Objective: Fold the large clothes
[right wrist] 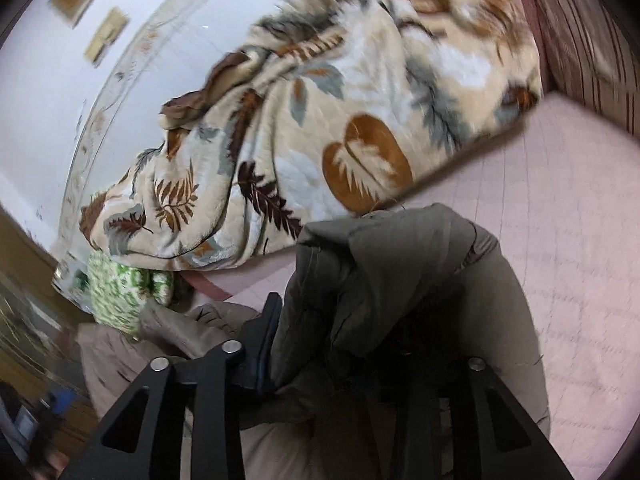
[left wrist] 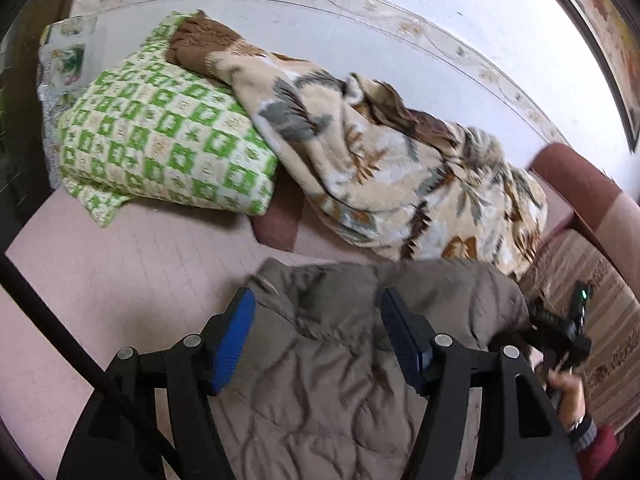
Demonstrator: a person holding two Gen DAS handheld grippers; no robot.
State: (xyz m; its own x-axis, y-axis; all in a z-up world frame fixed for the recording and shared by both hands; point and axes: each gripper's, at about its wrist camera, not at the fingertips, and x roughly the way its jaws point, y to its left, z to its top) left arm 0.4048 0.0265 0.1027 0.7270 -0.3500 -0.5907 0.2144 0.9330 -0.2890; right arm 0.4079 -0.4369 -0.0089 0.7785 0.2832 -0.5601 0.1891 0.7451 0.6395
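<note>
Bed (left wrist: pixel 100 280), pink quilted cover: carries all below. Leaf-print blanket (left wrist: pixel 400 168), bunched along the wall. Grey-brown padded jacket (left wrist: pixel 328 380), lying at the bed's near edge. Green checked pillow (left wrist: pixel 160 140), beside the blanket. My left gripper (left wrist: pixel 318 344): fingers spread wide over the jacket. My right gripper (right wrist: pixel 360 340): fingers clamped on a jacket fold.

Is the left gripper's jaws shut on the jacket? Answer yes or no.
No. The left gripper has its jaws spread wide above the jacket, gripping nothing.
</note>
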